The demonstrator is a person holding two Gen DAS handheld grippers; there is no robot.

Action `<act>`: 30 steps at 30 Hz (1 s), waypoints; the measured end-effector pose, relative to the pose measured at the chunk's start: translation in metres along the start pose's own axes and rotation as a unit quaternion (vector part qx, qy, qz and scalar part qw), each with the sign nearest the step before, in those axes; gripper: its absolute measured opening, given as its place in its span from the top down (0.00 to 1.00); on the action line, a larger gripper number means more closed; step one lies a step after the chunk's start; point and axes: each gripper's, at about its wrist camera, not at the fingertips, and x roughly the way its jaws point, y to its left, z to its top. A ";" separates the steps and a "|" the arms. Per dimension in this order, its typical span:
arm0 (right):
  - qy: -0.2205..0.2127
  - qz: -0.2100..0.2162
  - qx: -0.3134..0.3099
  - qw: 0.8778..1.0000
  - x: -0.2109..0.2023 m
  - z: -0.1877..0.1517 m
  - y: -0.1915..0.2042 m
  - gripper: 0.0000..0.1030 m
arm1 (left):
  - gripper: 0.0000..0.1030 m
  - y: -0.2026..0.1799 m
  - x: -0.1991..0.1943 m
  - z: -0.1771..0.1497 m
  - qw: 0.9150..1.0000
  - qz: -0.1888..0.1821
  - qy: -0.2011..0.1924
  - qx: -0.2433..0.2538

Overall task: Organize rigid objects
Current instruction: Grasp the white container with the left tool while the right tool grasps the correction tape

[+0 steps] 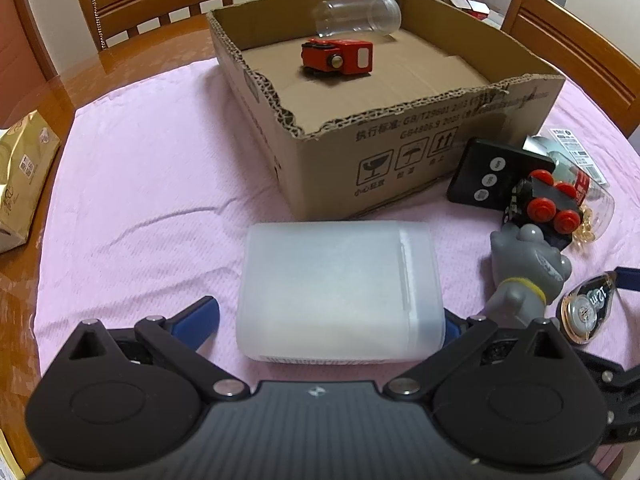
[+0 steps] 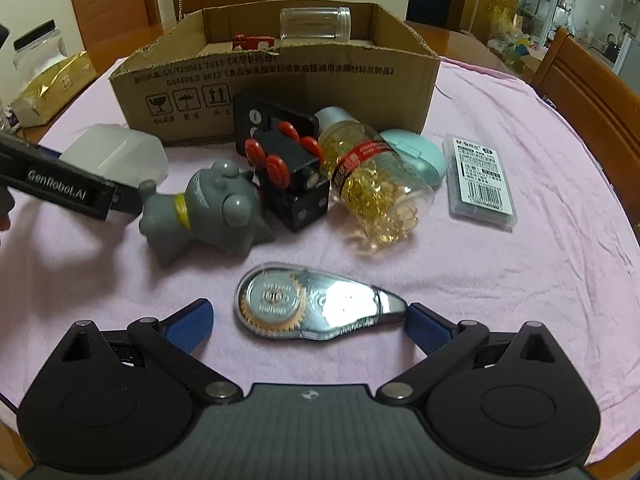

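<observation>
A cut-down cardboard box (image 1: 400, 160) stands on the pink cloth and holds a red toy car (image 1: 338, 57) and a clear jar (image 1: 358, 14) lying on its side. My left gripper (image 1: 332, 316) is open, its fingers on either side of a frosted white plastic box (image 1: 340, 288), which also shows in the right wrist view (image 2: 120, 152). My right gripper (image 2: 310, 320) is open around a clear correction tape dispenser (image 2: 316, 304) on the cloth. Whether the fingers touch either object I cannot tell.
In front of the cardboard box lie a grey toy figure (image 2: 212, 208), a black toy train with red wheels (image 2: 288, 168), a black remote (image 1: 492, 176), a bottle of yellow capsules (image 2: 372, 184), a mint case (image 2: 416, 156) and a staples pack (image 2: 480, 176). A gold packet (image 1: 20, 176) sits left. Wooden chairs stand behind.
</observation>
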 end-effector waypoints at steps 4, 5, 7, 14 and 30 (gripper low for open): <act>-0.008 -0.002 0.000 1.000 0.002 0.001 -0.001 0.00 | 0.00 0.000 0.001 0.000 1.000 -0.002 -0.003 0.003; -0.009 -0.003 0.001 1.000 0.002 0.001 -0.003 0.00 | 0.01 0.000 0.001 0.001 1.000 -0.002 -0.004 0.003; -0.008 -0.006 0.005 1.000 0.002 0.001 -0.005 0.00 | 0.01 0.000 0.001 0.002 1.000 -0.001 -0.002 -0.003; -0.009 -0.010 0.009 1.000 0.000 -0.002 -0.007 0.00 | 0.06 -0.003 -0.006 0.007 1.000 -0.007 -0.012 0.010; -0.011 -0.011 0.009 1.000 -0.002 0.002 0.003 0.10 | 0.19 -0.007 -0.013 0.011 1.000 -0.019 -0.008 0.015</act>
